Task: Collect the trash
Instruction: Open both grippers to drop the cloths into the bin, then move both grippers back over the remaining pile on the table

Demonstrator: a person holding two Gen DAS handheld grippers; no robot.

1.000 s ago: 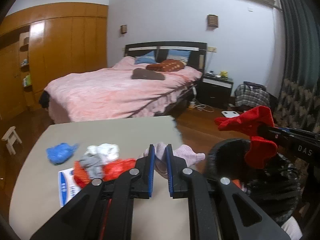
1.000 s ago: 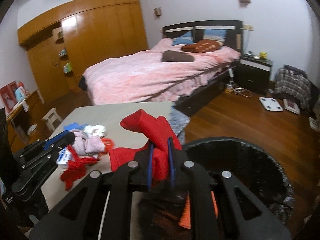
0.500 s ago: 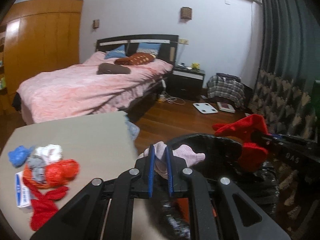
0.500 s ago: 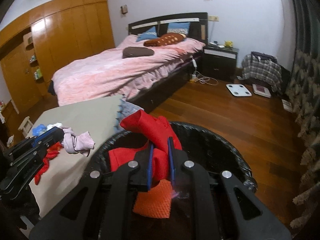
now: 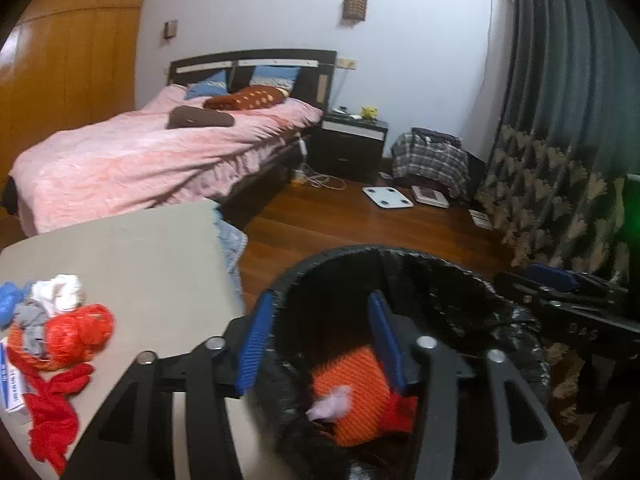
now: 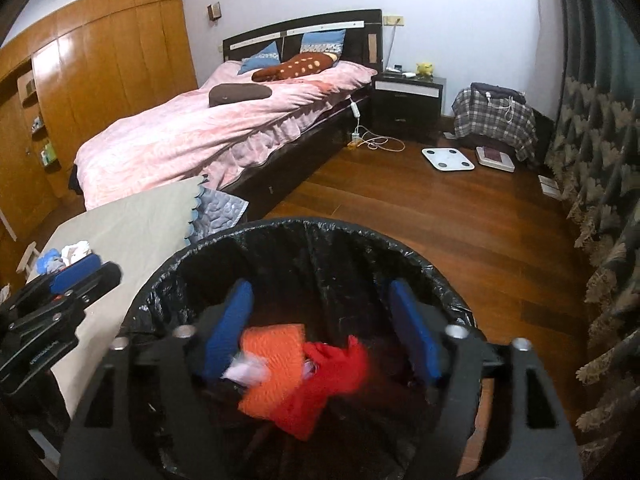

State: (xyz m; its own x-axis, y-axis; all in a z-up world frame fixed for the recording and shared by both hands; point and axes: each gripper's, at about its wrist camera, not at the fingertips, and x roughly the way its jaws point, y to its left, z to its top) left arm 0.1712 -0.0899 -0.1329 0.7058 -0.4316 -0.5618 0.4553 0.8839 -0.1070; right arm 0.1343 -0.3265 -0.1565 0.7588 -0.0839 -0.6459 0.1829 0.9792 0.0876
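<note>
With both my left gripper (image 5: 316, 340) and right gripper (image 6: 320, 328) spread wide and empty over the bin (image 6: 304, 226), red, orange and pink scraps (image 6: 276, 364) lie inside, while a pile of trash (image 5: 60, 320) waits on the table (image 5: 140, 248).
</note>
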